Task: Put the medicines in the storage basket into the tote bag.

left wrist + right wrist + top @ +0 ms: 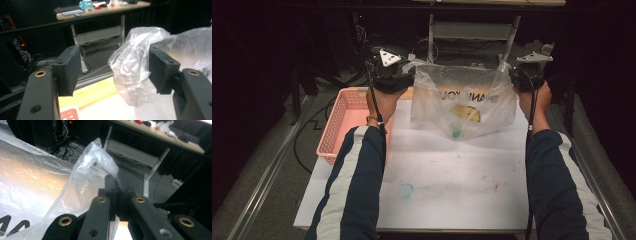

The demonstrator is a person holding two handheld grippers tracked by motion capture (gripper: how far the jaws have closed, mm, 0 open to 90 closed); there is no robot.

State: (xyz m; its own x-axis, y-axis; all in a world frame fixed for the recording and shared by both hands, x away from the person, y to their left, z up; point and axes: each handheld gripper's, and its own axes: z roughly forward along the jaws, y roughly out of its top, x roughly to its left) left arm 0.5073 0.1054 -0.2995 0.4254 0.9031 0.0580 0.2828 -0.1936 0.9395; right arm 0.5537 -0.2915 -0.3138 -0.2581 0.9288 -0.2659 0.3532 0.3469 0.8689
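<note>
In the high view, a clear plastic bag (462, 102) is held up above the far half of a white table (452, 190), stretched between the two grippers. The left gripper (408, 70) is seen at about ten o'clock from the bag's middle and the right gripper (517, 75) at about two o'clock. A yellow thing (468, 113) and a small green thing (456, 133) can be made out through the plastic, low in the bag; what they are cannot be told. A pink basket (343, 120) is set at the table's left edge, at about nine o'clock from the bag. In the left gripper view, the jaws of the left gripper (113, 68) are seen well apart, and a crumpled handle (132, 67) of the bag is draped against the inner face of the jaw at three o'clock, while the other jaw is touched by nothing. In the right gripper view, the jaws of the right gripper (116, 192) are seen pressed together on the bag's other handle (93, 167), which rises toward eleven o'clock above them.
</note>
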